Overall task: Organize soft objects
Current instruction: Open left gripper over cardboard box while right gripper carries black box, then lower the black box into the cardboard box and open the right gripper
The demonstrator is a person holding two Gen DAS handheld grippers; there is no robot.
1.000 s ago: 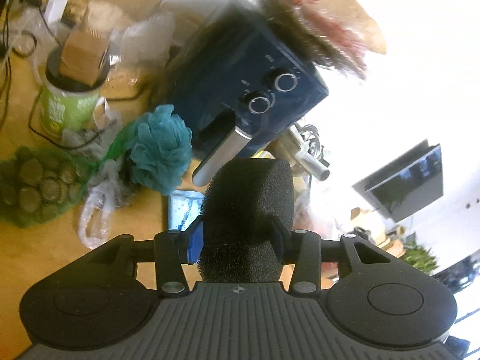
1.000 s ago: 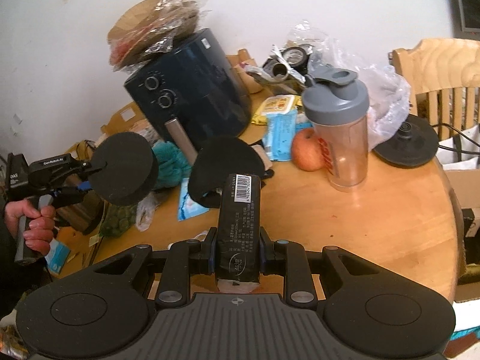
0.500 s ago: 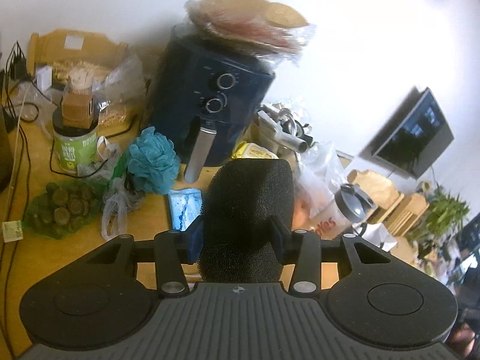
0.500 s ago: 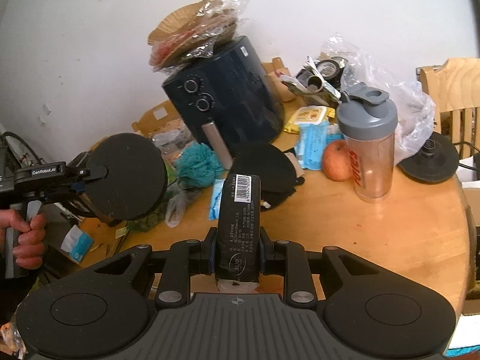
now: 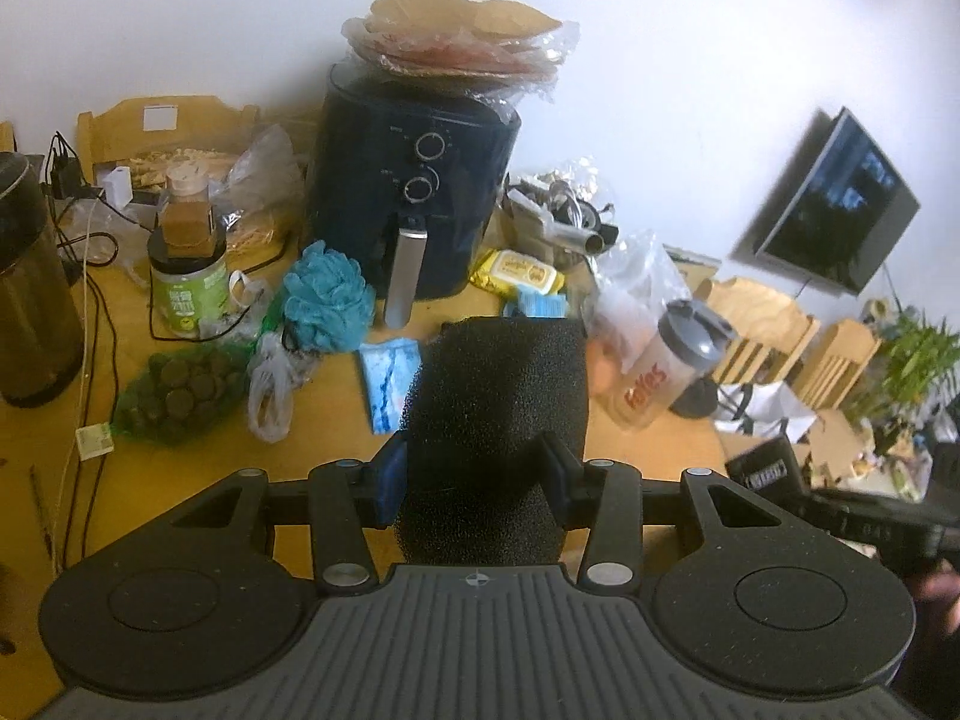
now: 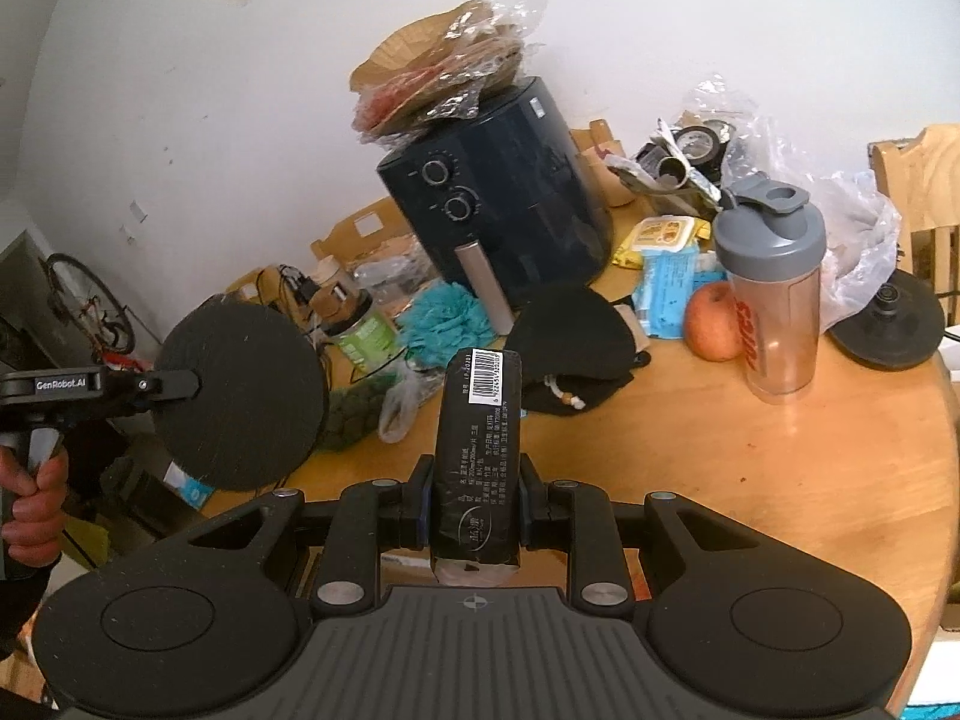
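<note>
My left gripper (image 5: 477, 468) is shut on a round black foam sponge (image 5: 498, 414), held in the air above the round wooden table (image 6: 750, 480). The sponge also shows in the right wrist view (image 6: 240, 399), at the left of the table. My right gripper (image 6: 474, 501) is shut on a black wrapped tissue pack (image 6: 480, 444) with a white barcode label, held above the table's front. A teal bath pouf (image 5: 327, 294) lies by the air fryer. A black cloth pouch (image 6: 570, 348) lies on the table beyond the pack.
A dark blue air fryer (image 5: 414, 192) with bagged paper plates on top stands at the back. A grey-lidded shaker bottle (image 6: 774, 294) and an apple (image 6: 714, 324) stand right. A green jar (image 5: 186, 282), green net bag (image 5: 180, 396), wipes packs (image 5: 390, 378) and cables clutter the left.
The left gripper has swung back and levelled, so more of the table shows. The right gripper has pulled back and turned left. Both still hold their objects.
</note>
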